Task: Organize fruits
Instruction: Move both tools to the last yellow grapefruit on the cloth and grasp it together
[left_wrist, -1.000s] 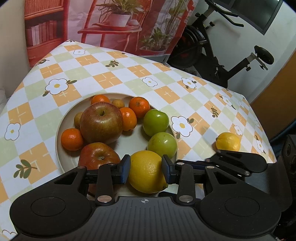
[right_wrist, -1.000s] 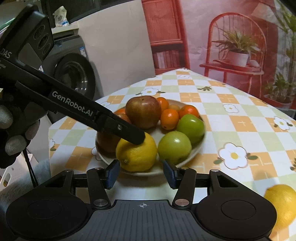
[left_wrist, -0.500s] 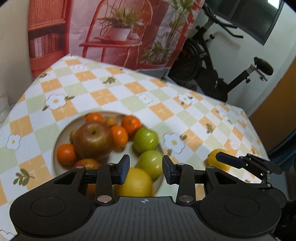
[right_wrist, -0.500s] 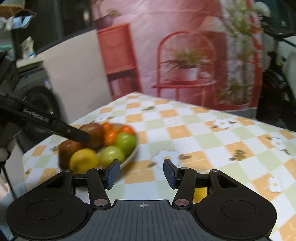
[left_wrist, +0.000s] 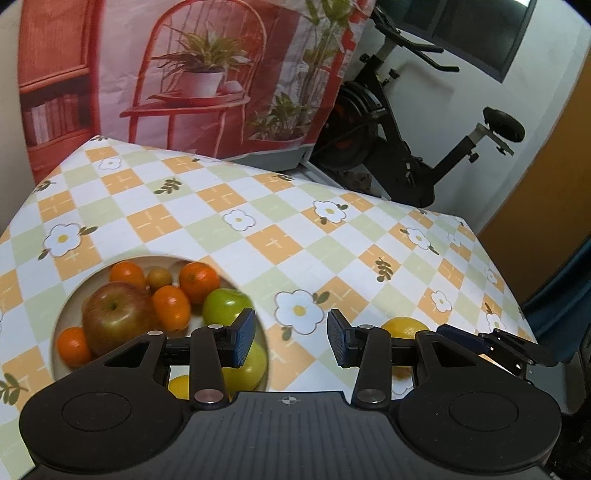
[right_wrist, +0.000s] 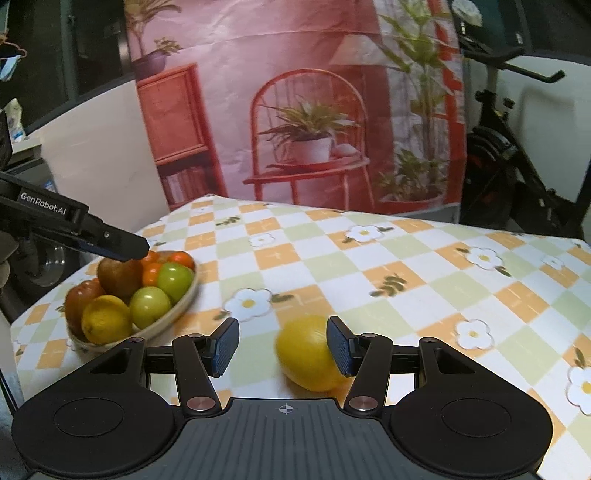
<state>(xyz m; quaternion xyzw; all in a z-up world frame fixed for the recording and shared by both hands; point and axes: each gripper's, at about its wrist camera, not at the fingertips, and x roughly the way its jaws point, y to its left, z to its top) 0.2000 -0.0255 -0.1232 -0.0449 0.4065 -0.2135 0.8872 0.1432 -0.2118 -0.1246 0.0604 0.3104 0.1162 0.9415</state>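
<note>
A beige plate (left_wrist: 64, 314) (right_wrist: 177, 317) holds red apples, green apples (left_wrist: 225, 306), small oranges and a lemon (right_wrist: 105, 319). My left gripper (left_wrist: 291, 341) hangs just right of the plate; its jaws are opening and only tablecloth shows between them. In the right wrist view the left gripper's fingers (right_wrist: 118, 247) hover over the plate's far side. A second lemon (right_wrist: 306, 354) (left_wrist: 402, 326) lies on the tablecloth. My right gripper (right_wrist: 282, 347) is open around it, the lemon close by the right pad and well apart from the left one.
The checked, flowered tablecloth (left_wrist: 280, 236) covers the table, which drops off at its right edge (left_wrist: 517, 295). A red printed backdrop (right_wrist: 314, 110) hangs behind. An exercise bike (left_wrist: 399, 147) stands past the far right corner. A gloved hand shows at the left edge.
The left gripper has drawn back and right from the lemon on the plate, and its jaws have widened. The right gripper has swung right, from the plate to the loose lemon.
</note>
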